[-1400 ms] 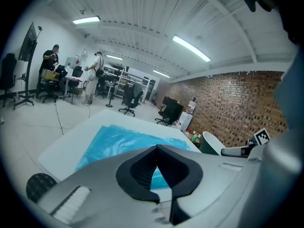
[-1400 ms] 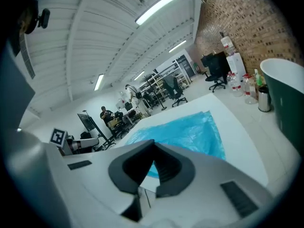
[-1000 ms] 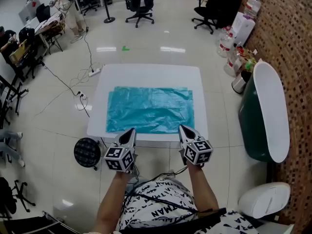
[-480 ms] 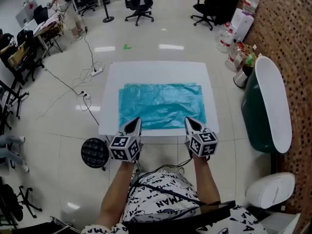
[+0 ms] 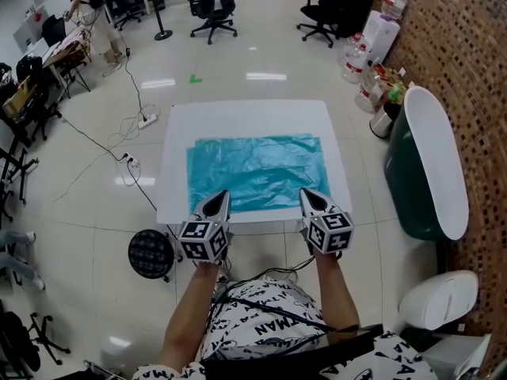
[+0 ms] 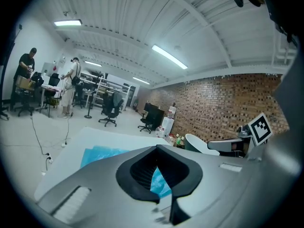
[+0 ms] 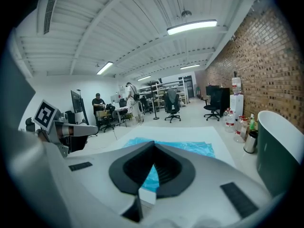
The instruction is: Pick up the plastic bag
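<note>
A teal plastic bag (image 5: 255, 172) lies flat and slightly wrinkled on a white square table (image 5: 245, 113). Both grippers hover side by side at the table's near edge, pointing at the bag's near edge. The left gripper (image 5: 217, 198) is shut and empty, its tip over the bag's near left corner. The right gripper (image 5: 308, 195) is shut and empty near the bag's near right corner. In the left gripper view the bag (image 6: 102, 155) shows beyond the closed left gripper (image 6: 157, 147). In the right gripper view the bag (image 7: 190, 147) lies past the closed right gripper (image 7: 153, 144).
A dark green tub with a white lid (image 5: 428, 165) stands right of the table. A black round stool (image 5: 150, 253) sits at the table's near left corner. Cables (image 5: 119, 145) run across the floor on the left. Office chairs (image 5: 207, 2) and water bottles (image 5: 372, 54) stand further back.
Both grippers have moved forward from short of the table until their tips are over the bag's near edge. Both stay shut. The bag has not moved.
</note>
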A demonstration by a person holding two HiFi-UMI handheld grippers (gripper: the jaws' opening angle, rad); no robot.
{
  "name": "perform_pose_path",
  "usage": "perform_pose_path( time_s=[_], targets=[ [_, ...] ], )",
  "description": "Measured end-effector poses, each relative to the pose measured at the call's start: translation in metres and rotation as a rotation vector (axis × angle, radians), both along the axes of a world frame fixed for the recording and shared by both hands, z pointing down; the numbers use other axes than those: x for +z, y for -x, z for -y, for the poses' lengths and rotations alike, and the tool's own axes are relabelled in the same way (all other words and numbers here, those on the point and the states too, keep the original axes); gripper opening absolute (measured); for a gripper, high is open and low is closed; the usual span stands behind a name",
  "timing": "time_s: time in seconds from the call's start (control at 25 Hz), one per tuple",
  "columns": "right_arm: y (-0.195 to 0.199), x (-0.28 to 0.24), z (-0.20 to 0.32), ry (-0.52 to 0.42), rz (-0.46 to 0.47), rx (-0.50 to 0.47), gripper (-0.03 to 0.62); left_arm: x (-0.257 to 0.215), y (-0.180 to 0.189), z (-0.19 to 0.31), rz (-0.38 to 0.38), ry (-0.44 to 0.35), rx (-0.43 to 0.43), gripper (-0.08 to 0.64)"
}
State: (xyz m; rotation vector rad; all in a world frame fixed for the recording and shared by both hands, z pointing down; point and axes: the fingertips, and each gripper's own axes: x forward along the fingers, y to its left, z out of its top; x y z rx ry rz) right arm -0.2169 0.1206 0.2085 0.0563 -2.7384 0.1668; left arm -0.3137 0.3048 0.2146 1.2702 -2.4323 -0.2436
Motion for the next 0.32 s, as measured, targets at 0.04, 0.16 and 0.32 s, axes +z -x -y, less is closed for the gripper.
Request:
perform_pose_path(
  time_s=[0.04,0.16,0.32],
  targets=[
    [-0.0009,-0.0001,-0.0001,-0.003,0.000,0.002,0.011,0.0003,-0.0007,0.0004,0.000,0.000,0.002,0.000],
    [-0.0025,0.0017,-0.0002,-0.009,-0.001,0.005,0.011,0.0023,-0.0022,0.0008,-0.001,-0.001,0.005,0.000],
    [-0.0027,0.0031,0.0009,-0.010,-0.002,0.004,0.011,0.0033,-0.0019,0.0002,-0.004,-0.001,-0.001,0.000]
  ],
)
